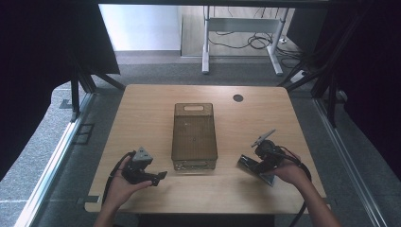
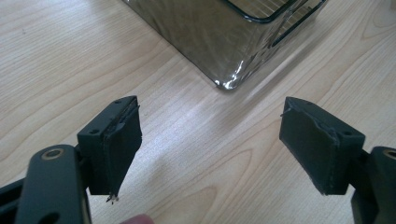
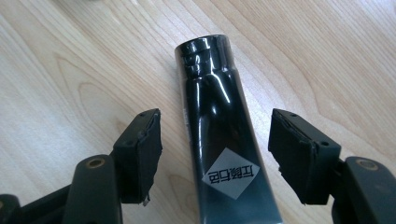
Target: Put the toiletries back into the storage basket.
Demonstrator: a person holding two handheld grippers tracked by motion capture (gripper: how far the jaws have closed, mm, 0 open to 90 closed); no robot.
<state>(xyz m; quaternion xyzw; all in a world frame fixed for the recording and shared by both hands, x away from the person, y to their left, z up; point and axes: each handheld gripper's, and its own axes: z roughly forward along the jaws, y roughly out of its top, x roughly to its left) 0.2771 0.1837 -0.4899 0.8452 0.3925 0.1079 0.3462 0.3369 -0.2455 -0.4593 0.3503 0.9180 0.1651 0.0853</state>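
Note:
A glossy black tube (image 3: 219, 140) with a white diamond label lies flat on the wooden table (image 1: 142, 109), cap end pointing away from me. My right gripper (image 3: 215, 121) is open around the tube, with both pads clear of its sides. In the high view the tube (image 1: 245, 162) lies at the front right under the right gripper (image 1: 255, 165). A smoky translucent bin (image 1: 194, 135) stands in the table's middle, nothing visible inside it. My left gripper (image 1: 160, 177) rests at the front left, pointing toward the bin. Its jaws (image 2: 210, 107) stand open over bare wood, just short of the bin's corner (image 2: 210, 42).
A black round grommet (image 1: 238, 98) sits at the table's far right. Dark frame posts flank the table on both sides. A white desk frame with cables (image 1: 241, 42) stands beyond the far edge. Cables trail from both grippers toward the front edge.

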